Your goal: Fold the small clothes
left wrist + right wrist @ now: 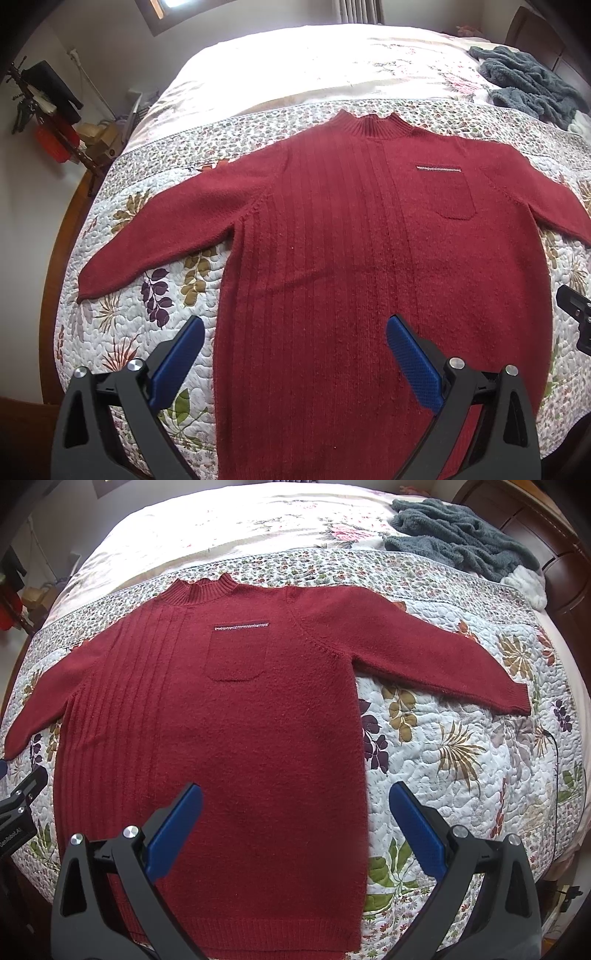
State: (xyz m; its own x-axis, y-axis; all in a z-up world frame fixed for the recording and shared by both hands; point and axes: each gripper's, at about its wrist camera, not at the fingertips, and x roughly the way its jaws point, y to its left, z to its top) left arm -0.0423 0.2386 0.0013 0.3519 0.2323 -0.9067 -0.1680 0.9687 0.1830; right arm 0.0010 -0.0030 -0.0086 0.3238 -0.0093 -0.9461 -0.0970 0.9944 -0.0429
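A dark red knit sweater [332,240] [240,738] lies flat and face up on a floral quilt [147,295] [461,757], collar away from me, both sleeves spread out. A chest pocket [236,653] with a pale trim sits below the collar. My left gripper [295,332] hovers open over the sweater's lower left edge, one finger above the quilt, one above the knit. Over the lower right edge my right gripper [295,801] also stands open, holding nothing. The hem [277,930] shows only in the right wrist view.
A heap of grey fleece clothes [532,85] [461,535] with something white [528,583] beside it lies at the bed's far right. A wooden headboard [554,546] is behind it. A coat stand [44,110] and boxes stand off the bed's left side.
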